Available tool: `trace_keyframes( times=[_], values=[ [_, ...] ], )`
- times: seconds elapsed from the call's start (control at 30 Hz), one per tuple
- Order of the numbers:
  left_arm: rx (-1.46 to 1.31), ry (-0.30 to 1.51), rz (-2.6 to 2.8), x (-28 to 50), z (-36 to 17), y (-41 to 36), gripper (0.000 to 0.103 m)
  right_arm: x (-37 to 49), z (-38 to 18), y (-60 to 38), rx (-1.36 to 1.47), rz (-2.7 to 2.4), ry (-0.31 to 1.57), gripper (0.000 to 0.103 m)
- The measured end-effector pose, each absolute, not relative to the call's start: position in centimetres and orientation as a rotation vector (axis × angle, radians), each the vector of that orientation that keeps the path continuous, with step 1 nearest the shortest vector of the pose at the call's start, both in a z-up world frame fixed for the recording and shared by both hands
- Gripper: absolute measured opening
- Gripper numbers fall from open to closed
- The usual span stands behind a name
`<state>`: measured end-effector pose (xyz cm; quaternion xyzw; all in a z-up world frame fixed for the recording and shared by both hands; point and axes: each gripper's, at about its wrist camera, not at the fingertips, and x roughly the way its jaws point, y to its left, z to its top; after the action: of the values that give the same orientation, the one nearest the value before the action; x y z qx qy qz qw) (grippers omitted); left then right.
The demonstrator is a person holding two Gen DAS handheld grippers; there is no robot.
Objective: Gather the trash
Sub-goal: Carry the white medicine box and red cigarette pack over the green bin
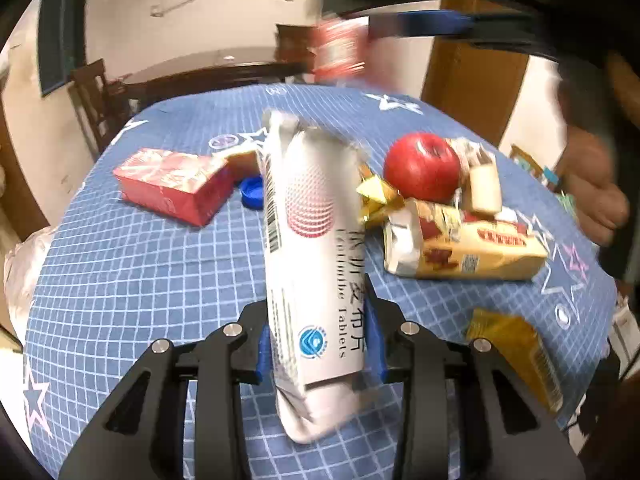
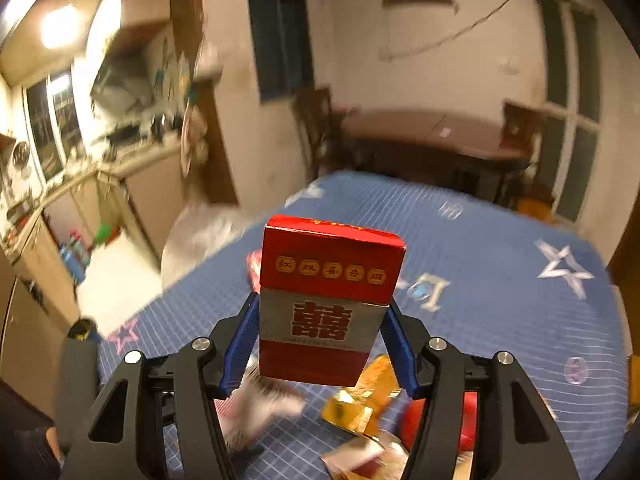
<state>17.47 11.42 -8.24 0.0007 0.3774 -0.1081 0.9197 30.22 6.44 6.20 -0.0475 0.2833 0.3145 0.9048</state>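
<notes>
Red cigarette pack point(image 2: 330, 304) between tongs point(image 2: 320, 340)

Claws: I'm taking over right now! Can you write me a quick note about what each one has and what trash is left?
Left claw: shut on the white tablet box, lifted above the blue tablecloth.
Right claw: shut on the red cigarette pack, held up in the air.
Done: two pieces picked up; no bin in view.
Left on the table: red box, blue bottle cap, gold wrapper, yellow snack packet, orange packet. The red apple sits among them; probably not trash.
</notes>
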Motion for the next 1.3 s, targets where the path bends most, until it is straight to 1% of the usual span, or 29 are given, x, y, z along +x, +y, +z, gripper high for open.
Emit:
trace_keyframes(
  times=[0.07, 0.17, 0.27, 0.37, 0.43, 0.53, 0.63, 0.67, 0.7, 0.83, 1.03, 1.2, 1.3],
  values=[
    [0.000, 0.750, -0.190, 17.1, -7.6, 11.1, 0.025, 28.4, 7.3, 4.2, -0.082, 0.616, 0.529, 0.060],
    [-0.016, 0.715, -0.179, 16.6, -6.4, 10.6, 0.025, 25.9, 7.9, 0.7, -0.064, 0.561, 0.492, 0.060],
    [0.003, 0.716, -0.176, 16.5, -6.0, 9.9, 0.025, 24.1, 7.0, -2.4, -0.056, 0.514, 0.503, 0.060],
    [-0.024, 0.769, -0.177, 17.3, -6.9, 10.2, 0.025, 22.6, 5.5, -5.2, -0.030, 0.498, 0.543, 0.060],
    [-0.055, 0.842, -0.162, 18.1, -8.3, 11.2, 0.025, 21.9, 4.6, -6.7, -0.018, 0.488, 0.559, 0.060],
    [-0.081, 0.898, -0.126, 19.0, -9.8, 12.2, 0.025, 21.1, 3.1, -8.3, 0.003, 0.477, 0.582, 0.060],
    [-0.066, 0.895, -0.079, 19.5, -10.1, 12.2, 0.025, 20.1, 2.3, -9.1, 0.010, 0.469, 0.589, 0.060],
    [-0.061, 0.889, -0.074, 19.5, -10.0, 11.8, 0.020, 19.8, 2.0, -9.4, 0.008, 0.467, 0.587, 0.060],
    [-0.056, 0.885, -0.075, 19.5, -10.0, 11.4, 0.020, 19.4, 1.9, -9.4, 0.007, 0.466, 0.583, 0.060],
    [0.003, 0.812, -0.084, 18.6, -8.3, 8.3, 0.019, 18.3, 2.1, -10.1, 0.010, 0.447, 0.559, 0.060],
    [0.053, 0.642, -0.178, 16.5, -2.8, 2.1, 0.019, 16.2, 2.6, -12.8, 0.030, 0.400, 0.528, 0.060],
    [0.087, 0.547, -0.316, 15.7, 0.5, -4.3, 0.019, 14.0, 4.1, -16.9, 0.037, 0.327, 0.489, 0.060],
    [0.092, 0.512, -0.388, 15.8, 1.3, -8.0, 0.019, 12.8, 5.1, -20.2, 0.036, 0.268, 0.473, 0.060]
  ],
)
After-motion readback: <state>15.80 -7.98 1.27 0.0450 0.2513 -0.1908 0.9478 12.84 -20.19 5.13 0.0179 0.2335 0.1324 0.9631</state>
